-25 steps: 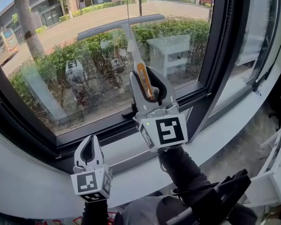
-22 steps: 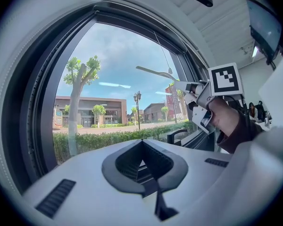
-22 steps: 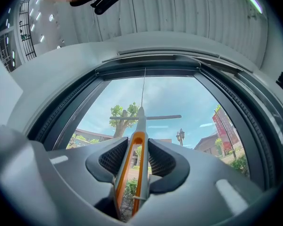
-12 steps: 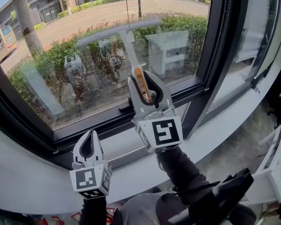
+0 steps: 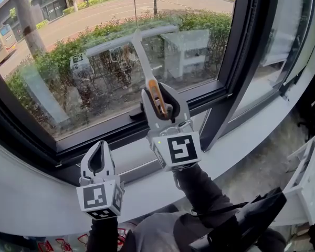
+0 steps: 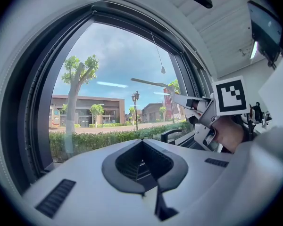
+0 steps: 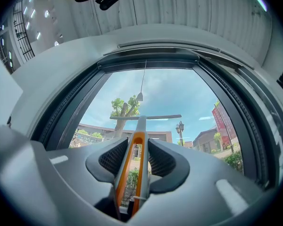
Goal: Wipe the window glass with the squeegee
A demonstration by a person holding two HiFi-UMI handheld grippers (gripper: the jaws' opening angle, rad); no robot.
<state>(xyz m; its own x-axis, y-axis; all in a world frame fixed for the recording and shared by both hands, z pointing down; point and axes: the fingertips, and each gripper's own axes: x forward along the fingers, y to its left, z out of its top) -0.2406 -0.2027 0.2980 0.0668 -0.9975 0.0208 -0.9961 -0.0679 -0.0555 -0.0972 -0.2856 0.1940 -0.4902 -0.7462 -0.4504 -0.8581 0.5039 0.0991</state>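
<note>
Window glass [image 5: 47, 83]: no streaks, suds or wet edges show, so how much has been wiped cannot be judged. Left gripper [image 5: 97, 147]: jaws together with nothing between them, held low over the sill [image 5: 37, 209], pointing up at the pane. Squeegee [image 5: 135, 35]: blade lies across the lower pane, apparently against the glass, so a stroke seems under way. Right gripper [image 5: 158, 91]: clamped on the orange handle, with the arm reaching forward and up.

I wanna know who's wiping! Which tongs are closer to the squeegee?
Right. The right tongs grip the squeegee by its handle; the left tongs sit shut and empty, lower and left, apart from it.
</note>
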